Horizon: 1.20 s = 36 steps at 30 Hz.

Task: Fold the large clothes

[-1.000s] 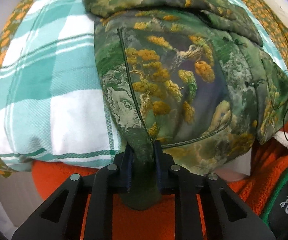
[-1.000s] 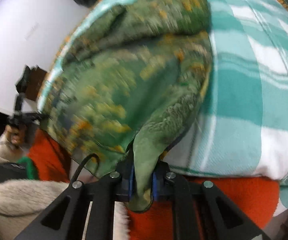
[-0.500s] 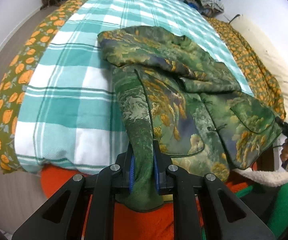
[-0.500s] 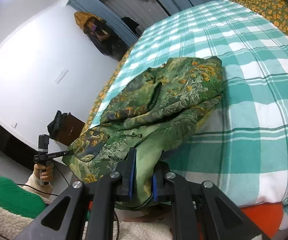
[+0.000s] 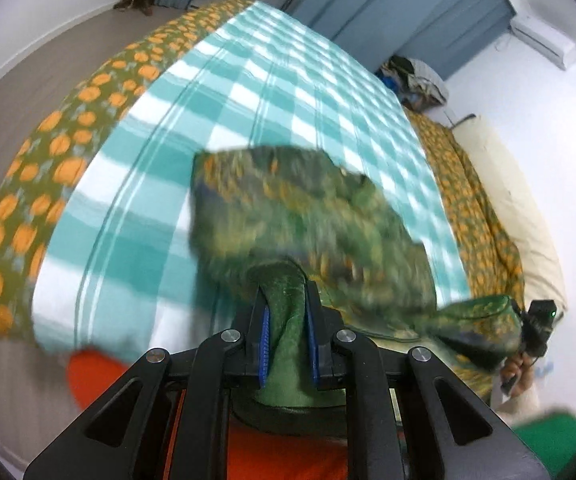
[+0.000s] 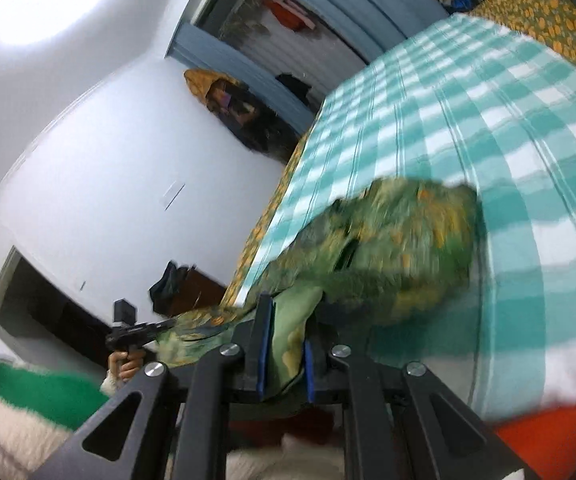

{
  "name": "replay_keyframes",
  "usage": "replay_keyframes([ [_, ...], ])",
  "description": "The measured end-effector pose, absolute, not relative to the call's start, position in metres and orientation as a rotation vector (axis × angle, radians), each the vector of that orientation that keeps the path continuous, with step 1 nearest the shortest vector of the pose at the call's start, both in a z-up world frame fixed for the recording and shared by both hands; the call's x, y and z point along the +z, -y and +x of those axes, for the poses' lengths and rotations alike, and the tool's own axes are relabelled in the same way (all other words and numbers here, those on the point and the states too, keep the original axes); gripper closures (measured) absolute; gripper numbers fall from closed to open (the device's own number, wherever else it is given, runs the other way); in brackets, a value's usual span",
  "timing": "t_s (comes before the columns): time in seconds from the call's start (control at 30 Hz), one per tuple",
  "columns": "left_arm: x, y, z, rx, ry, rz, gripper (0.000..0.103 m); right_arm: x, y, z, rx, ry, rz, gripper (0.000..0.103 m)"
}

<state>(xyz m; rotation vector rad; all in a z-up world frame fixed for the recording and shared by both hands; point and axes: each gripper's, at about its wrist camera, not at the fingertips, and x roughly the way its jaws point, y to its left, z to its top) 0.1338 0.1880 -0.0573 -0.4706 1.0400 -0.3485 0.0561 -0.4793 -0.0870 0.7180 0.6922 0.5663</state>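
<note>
A green jacket with an orange and yellow tree print (image 5: pixel 307 216) lies partly on the near end of a bed, blurred by motion. My left gripper (image 5: pixel 288 312) is shut on one corner of its hem and holds it raised. My right gripper (image 6: pixel 284 336) is shut on the other hem corner; the jacket (image 6: pixel 399 248) stretches from it onto the bed. The right gripper also shows at the right edge of the left wrist view (image 5: pixel 537 320), and the left gripper at the left of the right wrist view (image 6: pixel 136 330).
The bed has a teal and white checked cover (image 5: pixel 288 80) over a green sheet with orange print (image 5: pixel 48 152). A cream pillow (image 5: pixel 519 208) lies along the bed's right side. An orange fabric (image 5: pixel 88 372) is under the near bed edge. Blue curtains (image 5: pixel 399 12) and a dark cabinet (image 6: pixel 192 288) stand near the walls.
Both grippers have lifted the jacket's hem up and forward over the bed; the view has tilted from looking down at the jacket to looking across the bed.
</note>
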Motion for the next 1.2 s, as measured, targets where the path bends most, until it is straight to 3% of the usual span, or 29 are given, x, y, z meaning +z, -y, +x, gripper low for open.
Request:
replay_keyframes([
  [0.27,-0.125,-0.162,0.275,-0.239,-1.079,-0.537,0.088,-0.171,0.494,0.195,0.366,-0.737,0.789,0.089],
  [0.37,-0.153,-0.147,0.303,-0.177,-1.131,-0.484,0.082,-0.205,0.498,0.218,0.275,-0.774,0.855,0.089],
  [0.47,-0.165,-0.136,0.311,-0.135,-1.157,-0.428,0.061,-0.229,0.492,0.228,0.226,-0.804,0.904,0.086],
  [0.53,-0.161,-0.136,0.310,-0.135,-1.139,-0.421,0.022,-0.235,0.493,0.229,0.216,-0.803,0.955,0.082],
  [0.6,-0.153,-0.140,0.306,-0.166,-1.106,-0.453,0.015,-0.236,0.496,0.229,0.231,-0.802,1.018,0.061],
  [0.63,-0.147,-0.147,0.303,-0.195,-1.092,-0.491,0.015,-0.236,0.500,0.231,0.238,-0.800,1.063,0.053],
  [0.7,-0.140,-0.155,0.302,-0.217,-1.077,-0.541,0.013,-0.233,0.506,0.232,0.240,-0.788,1.112,0.021],
  [0.83,-0.129,-0.167,0.288,-0.266,-1.057,-0.480,0.009,-0.214,0.519,0.234,0.260,-0.744,1.134,0.019],
  [1.03,-0.169,-0.136,0.276,-0.274,-1.191,-0.141,0.008,-0.196,0.495,0.242,0.217,-0.919,0.669,0.019],
  [1.17,-0.191,-0.118,0.295,-0.211,-1.192,-0.118,0.011,-0.205,0.464,0.259,0.175,-0.980,0.468,0.019],
  [1.2,-0.195,-0.115,0.301,-0.203,-1.195,-0.139,0.019,-0.205,0.462,0.257,0.171,-0.986,0.452,0.019],
])
